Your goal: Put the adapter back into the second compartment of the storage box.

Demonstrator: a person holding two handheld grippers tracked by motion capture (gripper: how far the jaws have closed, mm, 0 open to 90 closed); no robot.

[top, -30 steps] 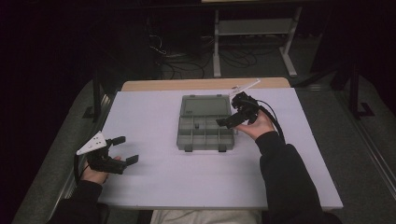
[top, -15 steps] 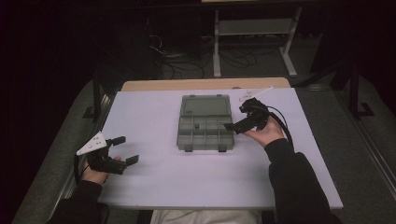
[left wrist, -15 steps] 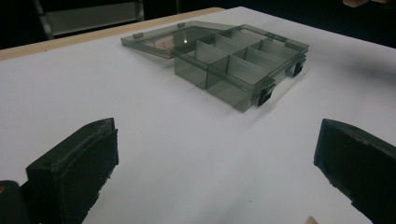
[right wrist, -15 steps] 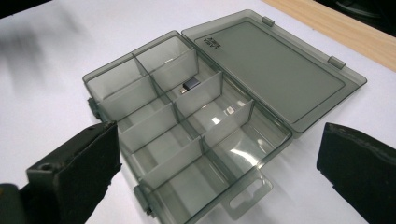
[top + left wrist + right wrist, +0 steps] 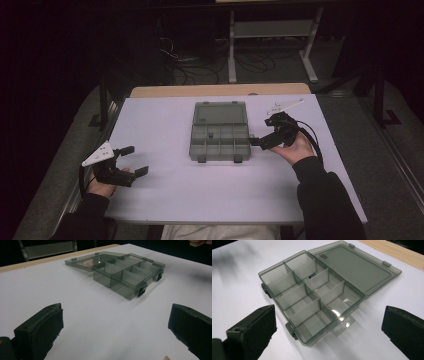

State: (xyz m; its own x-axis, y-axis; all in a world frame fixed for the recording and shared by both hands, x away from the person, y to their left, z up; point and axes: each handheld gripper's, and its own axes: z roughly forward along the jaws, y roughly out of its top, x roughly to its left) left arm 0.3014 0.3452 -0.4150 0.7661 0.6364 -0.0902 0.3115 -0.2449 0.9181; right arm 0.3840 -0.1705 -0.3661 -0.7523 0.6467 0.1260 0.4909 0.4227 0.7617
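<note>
Jaws apart on both; right gripper sits just beside the open smoky-grey plastic compartment box, left gripper well apart.

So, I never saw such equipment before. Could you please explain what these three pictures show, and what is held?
A person sits at a white table and holds a hand tool with two black jaws in each hand: the left gripper and the right gripper. One picture looks down from above; the other two come from cameras on each gripper, looking between its jaws. On the table lies a grey see-through compartment box, its lid folded open flat. Both grippers are open and hold nothing; the right one is just beside the box.
</note>
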